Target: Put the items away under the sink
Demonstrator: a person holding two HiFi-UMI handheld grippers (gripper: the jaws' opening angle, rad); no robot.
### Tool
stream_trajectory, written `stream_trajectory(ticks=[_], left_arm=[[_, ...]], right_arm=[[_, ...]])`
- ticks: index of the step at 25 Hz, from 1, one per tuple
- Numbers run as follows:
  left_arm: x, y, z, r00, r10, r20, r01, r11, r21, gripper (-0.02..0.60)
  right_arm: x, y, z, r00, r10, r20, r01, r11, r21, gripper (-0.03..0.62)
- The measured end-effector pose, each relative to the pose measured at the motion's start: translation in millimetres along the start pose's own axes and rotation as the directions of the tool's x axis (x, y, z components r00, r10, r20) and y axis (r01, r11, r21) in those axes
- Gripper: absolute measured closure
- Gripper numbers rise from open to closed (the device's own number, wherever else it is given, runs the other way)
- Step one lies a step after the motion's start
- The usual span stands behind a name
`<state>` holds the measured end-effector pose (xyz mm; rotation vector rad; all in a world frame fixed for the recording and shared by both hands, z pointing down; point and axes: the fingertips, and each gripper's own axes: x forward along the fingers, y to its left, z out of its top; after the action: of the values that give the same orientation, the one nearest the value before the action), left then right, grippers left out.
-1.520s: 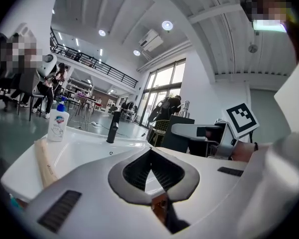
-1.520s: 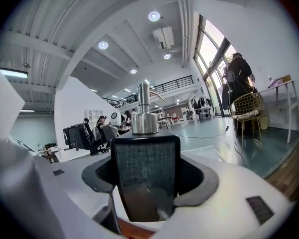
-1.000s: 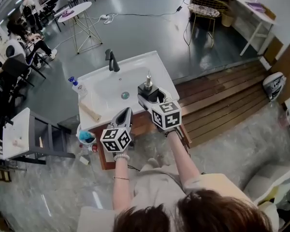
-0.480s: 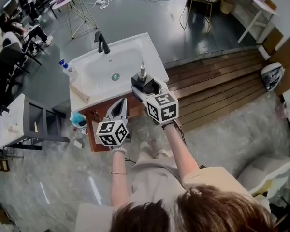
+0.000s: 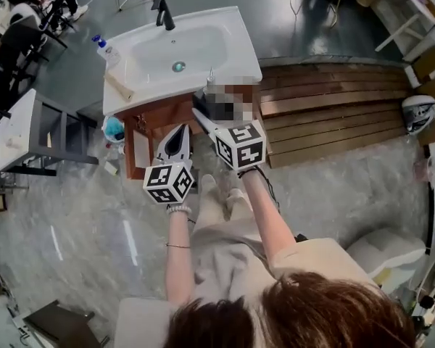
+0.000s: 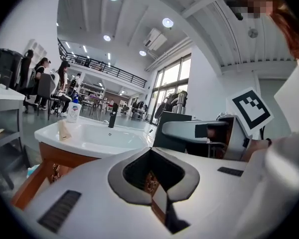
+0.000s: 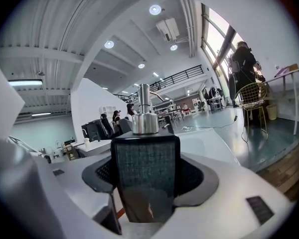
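The dispenser (image 7: 145, 178) has left the sink (image 5: 235, 62) (bottle (image 5: 104, 48) label illegible).

Open marble floor (image 5: 80, 216) is left before the wooden cabinet (image 5: 159, 114), so its front can be reached from the near side. The gap on its left is narrowed by a grey shelf unit (image 5: 54, 133) and cluttered by a blue item (image 5: 114, 129). Its right is bounded by a wooden platform (image 5: 333, 107). Its top is covered by the sink (image 5: 235, 56).
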<state>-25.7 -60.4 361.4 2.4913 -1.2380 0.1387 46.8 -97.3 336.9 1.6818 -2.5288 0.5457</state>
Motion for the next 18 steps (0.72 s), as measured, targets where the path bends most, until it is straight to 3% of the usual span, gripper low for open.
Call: stream_trajectory(ticks=[9, 18], left_arm=[[-22, 30, -11, 1.000, 0.031, 0.002, -0.031, 0.999, -0.011, 0.581], [1, 46, -27, 0.997, -0.049, -0.053, 0.052, 0.997, 0.056, 0.581]], right_arm=[[16, 23, -4, 1.000, 0.028, 0.005, -0.027, 0.999, -0.027, 0.272], [41, 19, -18, 0.999, 0.034, 0.014, -0.033, 0.998, -0.044, 0.272]])
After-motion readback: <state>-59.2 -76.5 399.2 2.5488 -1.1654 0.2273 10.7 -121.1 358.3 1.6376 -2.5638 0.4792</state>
